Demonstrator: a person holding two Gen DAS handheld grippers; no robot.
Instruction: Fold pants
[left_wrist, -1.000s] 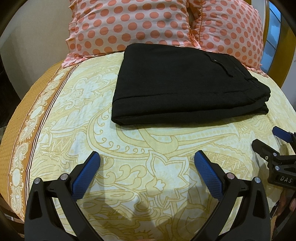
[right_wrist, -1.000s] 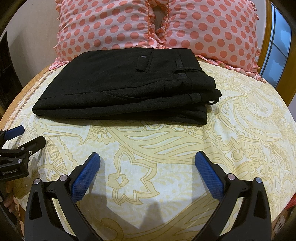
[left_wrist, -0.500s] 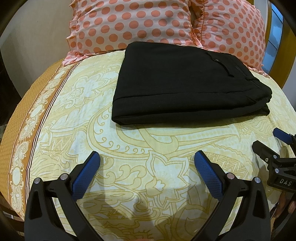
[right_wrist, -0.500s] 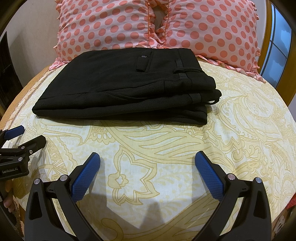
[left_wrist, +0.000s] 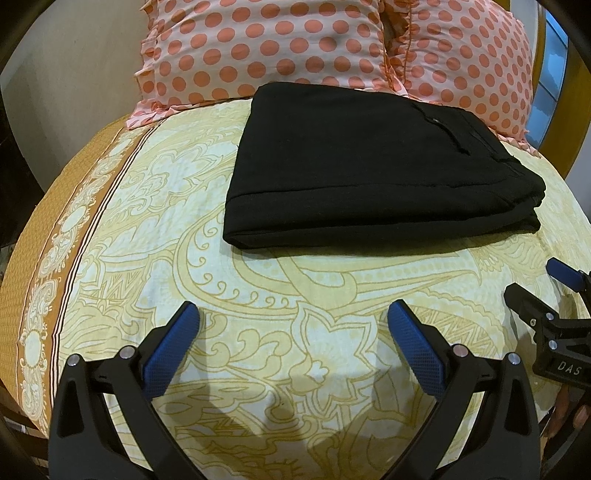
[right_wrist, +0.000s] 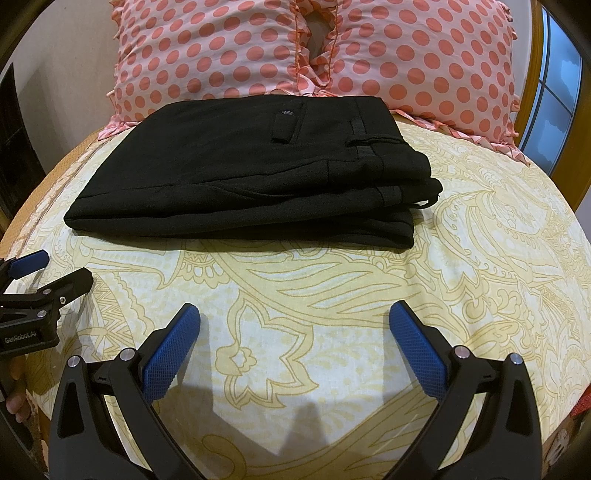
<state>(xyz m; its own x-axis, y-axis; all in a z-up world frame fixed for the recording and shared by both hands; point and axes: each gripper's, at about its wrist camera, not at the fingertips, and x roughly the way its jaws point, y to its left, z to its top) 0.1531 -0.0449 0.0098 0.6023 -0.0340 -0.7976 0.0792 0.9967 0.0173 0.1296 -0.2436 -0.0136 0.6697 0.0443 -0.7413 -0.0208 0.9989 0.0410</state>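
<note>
The black pants (left_wrist: 369, 166) lie folded in a flat rectangle on the bed, waistband to the right, just below the pillows; they also show in the right wrist view (right_wrist: 258, 173). My left gripper (left_wrist: 293, 332) is open and empty, held over the sheet well short of the pants. My right gripper (right_wrist: 294, 332) is open and empty, also short of the pants. The right gripper shows at the right edge of the left wrist view (left_wrist: 543, 284), and the left gripper at the left edge of the right wrist view (right_wrist: 51, 273).
A yellow patterned bed sheet (left_wrist: 295, 295) with an orange border (left_wrist: 48, 280) at the left covers the bed. Two pink polka-dot pillows (right_wrist: 221, 48) (right_wrist: 424, 55) stand behind the pants. A wooden frame and a window (right_wrist: 554, 92) are at the right.
The left wrist view has drifted slightly, so the pants sit a little higher. Both grippers stay open and the pants have not moved.
</note>
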